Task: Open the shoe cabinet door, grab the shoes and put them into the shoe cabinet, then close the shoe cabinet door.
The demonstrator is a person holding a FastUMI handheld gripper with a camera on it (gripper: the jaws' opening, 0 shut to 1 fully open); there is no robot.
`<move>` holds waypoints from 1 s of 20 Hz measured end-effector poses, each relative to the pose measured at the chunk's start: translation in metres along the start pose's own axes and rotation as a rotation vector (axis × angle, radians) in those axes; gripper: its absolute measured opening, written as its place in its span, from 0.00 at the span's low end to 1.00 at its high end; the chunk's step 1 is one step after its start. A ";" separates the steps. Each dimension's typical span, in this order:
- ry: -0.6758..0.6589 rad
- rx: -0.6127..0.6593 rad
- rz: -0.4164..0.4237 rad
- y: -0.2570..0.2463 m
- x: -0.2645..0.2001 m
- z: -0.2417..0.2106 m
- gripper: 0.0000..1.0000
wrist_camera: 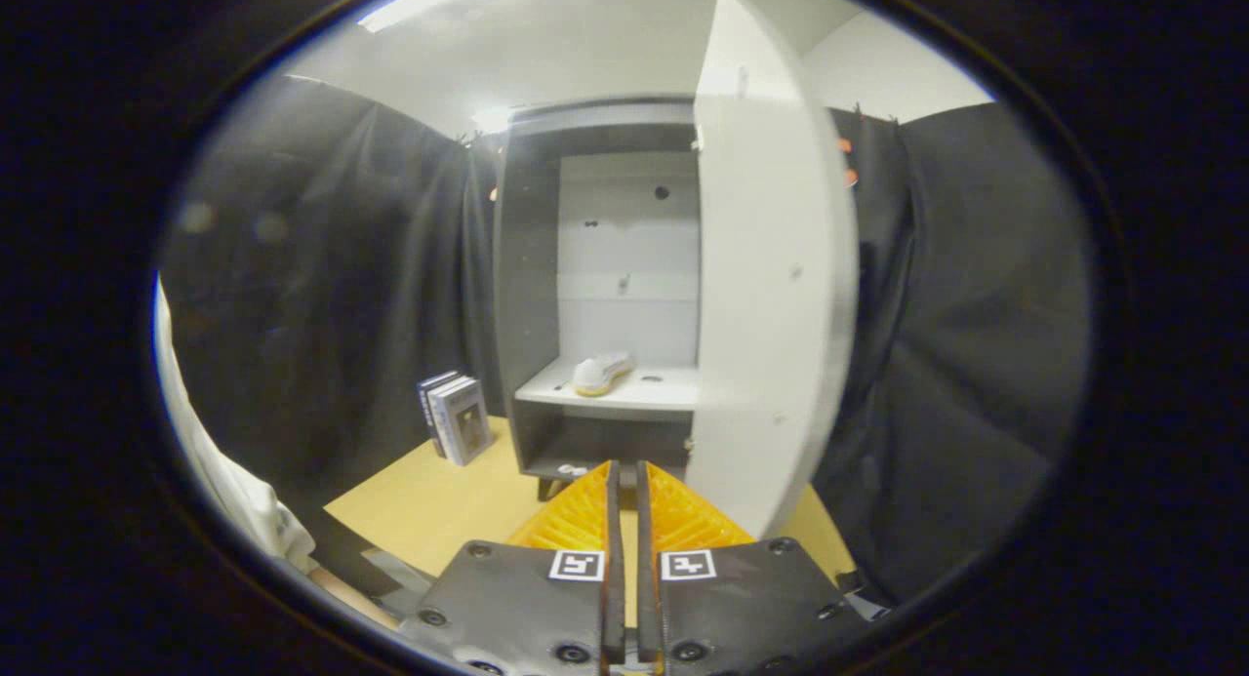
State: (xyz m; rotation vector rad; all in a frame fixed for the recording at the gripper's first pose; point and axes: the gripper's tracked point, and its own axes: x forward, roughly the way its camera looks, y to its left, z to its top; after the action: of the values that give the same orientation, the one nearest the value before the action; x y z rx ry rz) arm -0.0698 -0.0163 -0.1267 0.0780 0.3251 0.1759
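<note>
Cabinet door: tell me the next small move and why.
Probably bring the claw up to the open cabinet door and push it closed. A shoe already lies on the shelf inside the shoe cabinet, the door stands wide open, and the claw looks shut and empty.

Table: light wooden top (439, 505), lower centre of the frame, carrying the shoe cabinet (532, 296) and a few upright books (457, 417) left of it.
Cabinet shelf: white board (664, 391), mid-frame, holding one white shoe (600, 374) with a yellow sole, lying toward its left side.
Gripper (624, 476): fingers nearly closed, empty, pointing at the cabinet.
</note>
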 end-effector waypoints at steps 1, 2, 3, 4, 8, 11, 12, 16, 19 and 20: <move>0.013 0.029 0.013 0.015 0.012 -0.010 0.07; 0.027 0.063 0.015 0.029 0.024 -0.021 0.07; 0.043 0.092 0.013 0.038 0.037 -0.035 0.07; 0.066 0.110 0.009 0.049 0.050 -0.049 0.07; 0.190 0.117 -0.041 0.077 0.088 -0.116 0.22; 0.273 0.136 -0.083 0.086 0.115 -0.167 0.20; 0.310 0.151 -0.087 0.090 0.121 -0.186 0.20; 0.454 0.218 -0.117 0.092 0.153 -0.265 0.30; 0.520 0.188 -0.180 0.082 0.165 -0.313 0.30; 0.551 0.180 -0.194 0.079 0.168 -0.328 0.30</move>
State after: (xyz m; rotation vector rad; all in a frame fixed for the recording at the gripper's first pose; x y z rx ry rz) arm -0.0319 0.1082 -0.4810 0.1754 0.8943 -0.0298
